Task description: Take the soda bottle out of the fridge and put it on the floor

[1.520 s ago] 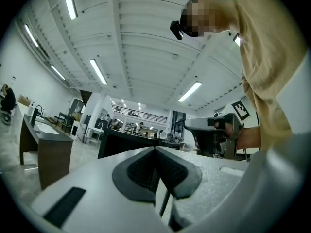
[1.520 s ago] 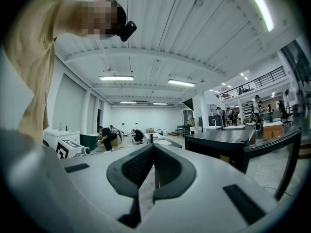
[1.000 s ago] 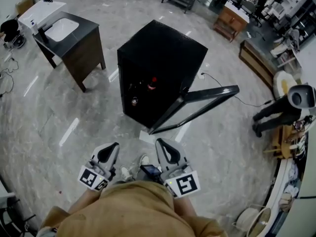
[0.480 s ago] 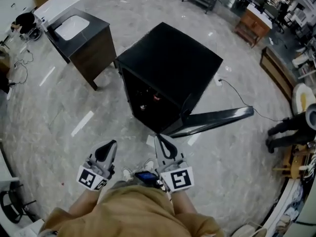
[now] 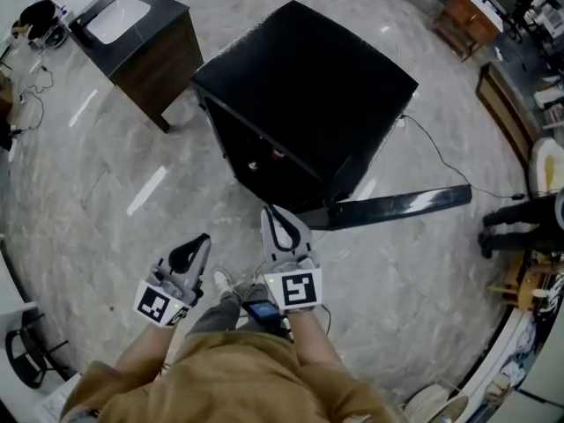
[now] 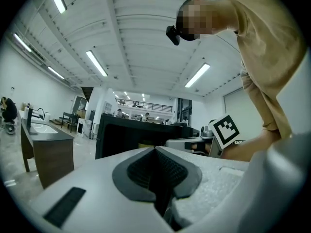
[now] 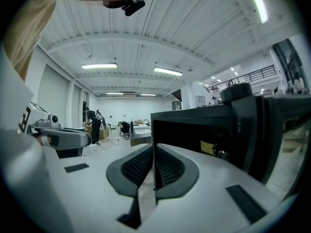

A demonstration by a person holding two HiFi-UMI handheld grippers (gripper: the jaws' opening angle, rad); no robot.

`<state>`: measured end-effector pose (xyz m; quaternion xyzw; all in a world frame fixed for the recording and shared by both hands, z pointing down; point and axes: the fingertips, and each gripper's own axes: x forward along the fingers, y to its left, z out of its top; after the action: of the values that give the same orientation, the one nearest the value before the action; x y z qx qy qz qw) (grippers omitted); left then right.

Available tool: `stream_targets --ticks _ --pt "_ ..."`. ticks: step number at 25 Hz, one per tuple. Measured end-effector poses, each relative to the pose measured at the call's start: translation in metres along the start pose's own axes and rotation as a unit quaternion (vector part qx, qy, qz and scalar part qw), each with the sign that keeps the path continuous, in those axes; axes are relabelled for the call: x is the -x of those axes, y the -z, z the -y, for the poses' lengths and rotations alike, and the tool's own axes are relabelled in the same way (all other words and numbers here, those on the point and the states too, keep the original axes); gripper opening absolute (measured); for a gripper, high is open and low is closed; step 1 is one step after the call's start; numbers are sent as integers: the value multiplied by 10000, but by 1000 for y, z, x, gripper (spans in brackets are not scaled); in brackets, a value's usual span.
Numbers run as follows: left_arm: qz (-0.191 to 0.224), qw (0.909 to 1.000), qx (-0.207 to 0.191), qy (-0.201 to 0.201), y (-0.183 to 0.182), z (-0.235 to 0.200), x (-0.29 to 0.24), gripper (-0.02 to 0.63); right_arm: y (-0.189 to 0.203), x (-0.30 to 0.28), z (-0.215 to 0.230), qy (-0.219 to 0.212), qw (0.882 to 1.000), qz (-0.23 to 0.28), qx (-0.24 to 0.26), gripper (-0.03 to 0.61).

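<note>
The black fridge [image 5: 308, 77] stands on the grey marble floor with its door [image 5: 401, 206] swung wide open to the right. In its dark inside a small red-topped item [image 5: 277, 154], probably the soda bottle, shows next to a silvery spot [image 5: 254, 166]. My right gripper [image 5: 274, 216] is shut and empty, its tip just short of the fridge's lower front edge. My left gripper [image 5: 199, 243] is shut and empty too, lower and further left over the floor. The right gripper view looks into the fridge [image 7: 204, 125]; the left gripper view shows the fridge [image 6: 131, 135] ahead.
A dark wooden cabinet with a white sink [image 5: 132, 33] stands left of the fridge. A black power cord [image 5: 441, 148] trails on the floor right of it. A person in black [image 5: 520, 227] is at the right edge, and furniture lines the far right.
I have stepped closer to the fridge, which now sits larger and nearer in the head view. My right gripper has moved forward toward the fridge's opening. Both grippers stayed shut.
</note>
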<state>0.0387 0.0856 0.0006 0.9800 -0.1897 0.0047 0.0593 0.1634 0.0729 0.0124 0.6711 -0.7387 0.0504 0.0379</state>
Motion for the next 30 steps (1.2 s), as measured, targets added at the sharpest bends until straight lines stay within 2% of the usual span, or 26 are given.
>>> stream_targets --ticks 5,15,16,17,21,25,30 --pt "-9 9999 -88 88 -1 -6 -10 2 21 -23 19 303 9995 -70 -35 0" --pt "-99 9994 315 -76 65 -44 -8 2 88 -91 59 831 9960 -243 221 5" --pt "-121 9992 376 -83 74 -46 -8 2 95 -96 63 880 9955 -269 204 26" --pt "-154 9989 431 -75 82 -47 -8 2 101 -100 66 925 9951 -290 169 94" --pt "-269 9983 519 54 106 -45 -11 2 116 -114 82 1171 9927 -258 85 109" --pt "-355 9972 639 128 124 -43 -13 2 130 -129 97 1370 9900 -343 43 158" --pt "-449 9965 685 166 147 -48 -19 2 147 -156 116 1537 9873 -402 -11 169"
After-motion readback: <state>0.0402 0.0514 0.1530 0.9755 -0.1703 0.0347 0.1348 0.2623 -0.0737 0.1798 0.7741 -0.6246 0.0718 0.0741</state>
